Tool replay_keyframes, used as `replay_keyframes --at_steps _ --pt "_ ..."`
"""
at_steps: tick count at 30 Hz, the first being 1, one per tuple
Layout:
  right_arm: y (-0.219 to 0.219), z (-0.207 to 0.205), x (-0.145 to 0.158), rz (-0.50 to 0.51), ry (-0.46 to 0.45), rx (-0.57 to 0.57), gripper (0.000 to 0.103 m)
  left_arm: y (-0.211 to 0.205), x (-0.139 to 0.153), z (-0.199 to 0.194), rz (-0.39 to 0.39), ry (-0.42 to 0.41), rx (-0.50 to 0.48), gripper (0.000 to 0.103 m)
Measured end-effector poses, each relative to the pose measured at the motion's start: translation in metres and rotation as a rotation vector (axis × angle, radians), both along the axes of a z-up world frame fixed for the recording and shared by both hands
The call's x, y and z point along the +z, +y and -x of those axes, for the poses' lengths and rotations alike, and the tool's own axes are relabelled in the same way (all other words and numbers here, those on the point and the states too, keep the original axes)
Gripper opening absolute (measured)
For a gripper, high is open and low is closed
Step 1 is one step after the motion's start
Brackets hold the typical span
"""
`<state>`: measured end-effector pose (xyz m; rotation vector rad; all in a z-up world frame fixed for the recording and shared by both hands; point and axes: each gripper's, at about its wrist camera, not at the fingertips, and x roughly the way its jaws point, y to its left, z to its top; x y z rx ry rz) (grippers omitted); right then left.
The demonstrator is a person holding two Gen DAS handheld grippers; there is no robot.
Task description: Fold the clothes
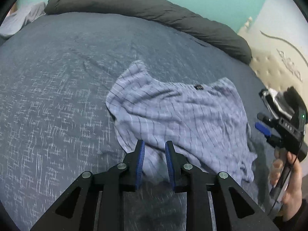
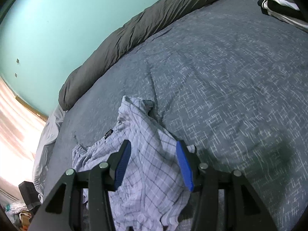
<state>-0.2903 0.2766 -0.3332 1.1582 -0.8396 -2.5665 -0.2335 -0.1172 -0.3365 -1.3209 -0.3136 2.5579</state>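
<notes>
We see a light blue checked garment (image 1: 179, 113) lying crumpled on a dark blue patterned bedcover (image 1: 57, 88), in the lower centre-right of the left wrist view and the lower centre of the right wrist view. It is rumpled, not flat, with a small dark label (image 1: 198, 87) showing near its upper edge.

The left gripper (image 1: 155, 154) sits at the bottom centre of its frame, blue pads a little apart, nothing pinched between them. The garment's near edge lies just behind the tips; we cannot tell whether they touch it.

The right gripper (image 2: 154, 154) is at the bottom of its own frame, pads wider apart, with checked cloth filling the gap between them. The pads do not look pressed on the fabric. In the left wrist view it shows at the right edge, held by a hand (image 1: 288, 181), just beside the garment's right side.

A dark grey rolled duvet (image 1: 146, 9) runs along the far edge of the bed against a teal wall (image 2: 57, 19). A pile of black and white clothes (image 2: 279, 2) sits in the upper right corner of the right wrist view. No containers hold anything here that we can make out; there is blurry clutter on the floor (image 2: 17, 211) at the lower left.
</notes>
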Motion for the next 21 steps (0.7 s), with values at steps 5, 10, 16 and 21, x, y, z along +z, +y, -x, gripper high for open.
replay_keyframes --at_steps 5,10,16,21 --pt "0.004 -0.011 -0.004 0.011 -0.012 -0.011 0.049 0.016 -0.012 -0.014 0.061 -0.013 -0.044 0.04" --pt "0.002 -0.019 -0.005 0.012 -0.014 -0.005 0.049 0.013 -0.027 -0.016 0.085 -0.033 -0.044 0.039" --pt "0.001 -0.018 -0.01 0.029 -0.034 -0.01 0.049 0.004 -0.021 -0.017 0.056 0.0 -0.035 0.007" --pt "-0.004 -0.014 -0.013 0.029 -0.043 0.005 0.049 -0.013 0.007 -0.023 0.022 0.083 0.006 0.006"
